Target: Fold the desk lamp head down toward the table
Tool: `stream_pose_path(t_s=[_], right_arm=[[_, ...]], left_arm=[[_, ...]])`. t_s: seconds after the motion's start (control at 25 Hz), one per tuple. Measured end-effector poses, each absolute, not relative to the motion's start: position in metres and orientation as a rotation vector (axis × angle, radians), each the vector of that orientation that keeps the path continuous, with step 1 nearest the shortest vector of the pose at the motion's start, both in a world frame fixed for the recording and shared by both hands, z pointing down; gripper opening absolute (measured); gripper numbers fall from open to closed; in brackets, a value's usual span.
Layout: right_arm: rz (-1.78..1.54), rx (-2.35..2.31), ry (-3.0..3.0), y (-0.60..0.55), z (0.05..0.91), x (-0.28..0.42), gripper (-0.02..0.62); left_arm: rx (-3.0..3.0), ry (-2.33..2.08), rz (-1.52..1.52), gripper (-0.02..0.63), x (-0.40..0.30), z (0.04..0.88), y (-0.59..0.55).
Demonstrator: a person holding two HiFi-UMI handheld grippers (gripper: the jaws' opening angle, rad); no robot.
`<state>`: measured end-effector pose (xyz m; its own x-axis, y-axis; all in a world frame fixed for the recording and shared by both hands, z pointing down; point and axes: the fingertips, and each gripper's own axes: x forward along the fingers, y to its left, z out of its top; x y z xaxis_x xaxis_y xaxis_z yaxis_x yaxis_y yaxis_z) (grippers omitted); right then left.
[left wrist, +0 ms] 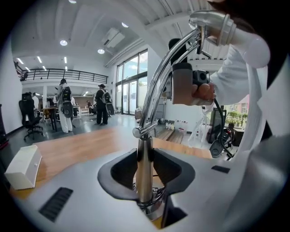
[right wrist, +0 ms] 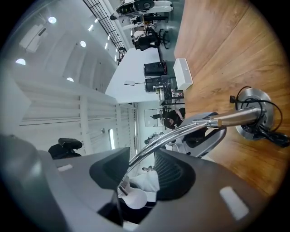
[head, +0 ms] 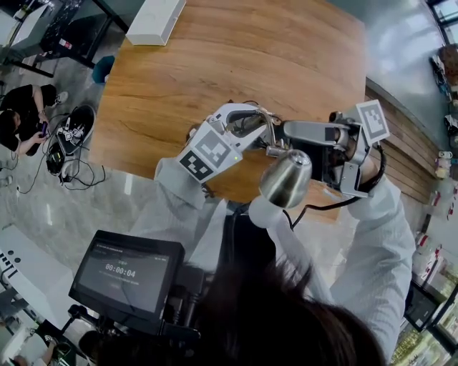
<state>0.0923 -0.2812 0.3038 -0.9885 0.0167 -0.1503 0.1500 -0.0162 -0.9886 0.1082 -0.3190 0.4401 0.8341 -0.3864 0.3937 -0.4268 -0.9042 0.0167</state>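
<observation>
My left gripper (left wrist: 146, 179) is released. Its jaws stand parted round the upright chrome post (left wrist: 144, 163) of the desk lamp, which rises between the dark pads without being squeezed. My right gripper (right wrist: 138, 179) is unclenched too. The lamp's thin curved chrome arm (right wrist: 181, 130) runs between its wide-set jaws, close to one of them, and neither pad presses on it.

In the head view, the polished dome-shaped metal lamp head (head: 286, 179) hangs just below and between the two grippers. It is close to my chest, raised above the table and not folded down.

Farther out, the post stands on a round chrome base (right wrist: 253, 113). The base sits on the brown wooden table (head: 236, 57) near the edge closest to me, and a black cord (right wrist: 272, 135) curls away from it. At the far edge of the table lies a white oblong box (head: 154, 21), well apart from the lamp.
</observation>
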Motion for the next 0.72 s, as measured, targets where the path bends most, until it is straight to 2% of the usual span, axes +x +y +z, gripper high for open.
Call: stream_pose_path(t_s=[0.24, 0.36, 0.56, 0.72], right_arm=[[-2.038, 0.155, 2.255, -0.279, 0.303, 0.090, 0.175], [-1.924, 0.114, 2.578, -0.253, 0.324, 0.081, 0.169], [-1.832, -0.160, 2.811, -0.225, 0.401, 0.069, 0.054], [-1.583, -0.233, 2.854, -0.231, 0.420, 0.068, 0.046]], left_arm=[[2.781, -0.578, 0.607, 0.117, 0.107, 0.445, -0.324], [2.754, -0.535, 0.654, 0.118, 0.106, 0.447, -0.326], [2.745, -0.503, 0.676, 0.120, 0.099, 0.453, -0.328], [2.746, -0.499, 0.686, 0.118, 0.098, 0.454, -0.333]])
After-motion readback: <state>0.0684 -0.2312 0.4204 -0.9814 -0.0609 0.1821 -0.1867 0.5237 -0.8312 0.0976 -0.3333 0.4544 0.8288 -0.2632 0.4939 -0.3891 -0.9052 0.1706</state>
